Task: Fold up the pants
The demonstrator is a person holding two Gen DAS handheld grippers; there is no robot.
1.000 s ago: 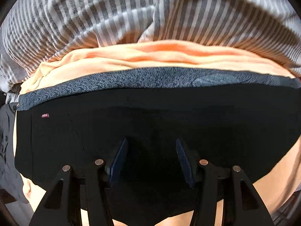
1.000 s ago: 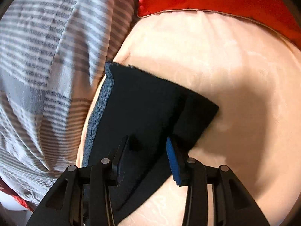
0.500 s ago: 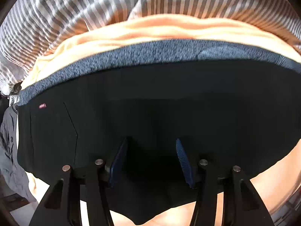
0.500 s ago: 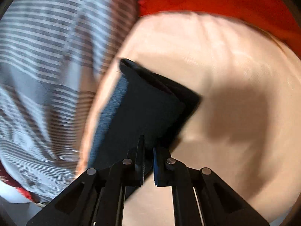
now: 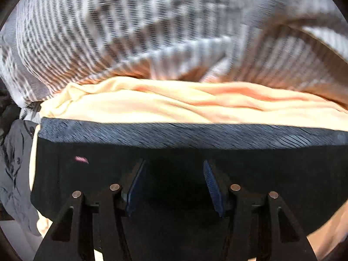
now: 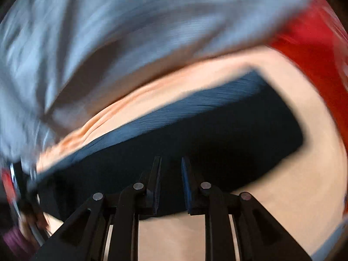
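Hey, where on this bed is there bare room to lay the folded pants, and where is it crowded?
Free: the peach sheet between the pants and the red pillow, and the sheet near the right gripper. Crowded: the striped duvet bunches along the waistband side, with grey clothes at the left.

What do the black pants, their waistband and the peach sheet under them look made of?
Black pants: soft matte fabric, probably knit; no sheen, lies flat and limp. Waistband: heathered blue-grey knit, likely elastic; flecked two-tone weave, though motion blur smears it. Peach sheet: thin, smooth woven cloth, perhaps cotton; fine soft wrinkles, slight glow in the light. The exact fibre cannot be told for any of them.
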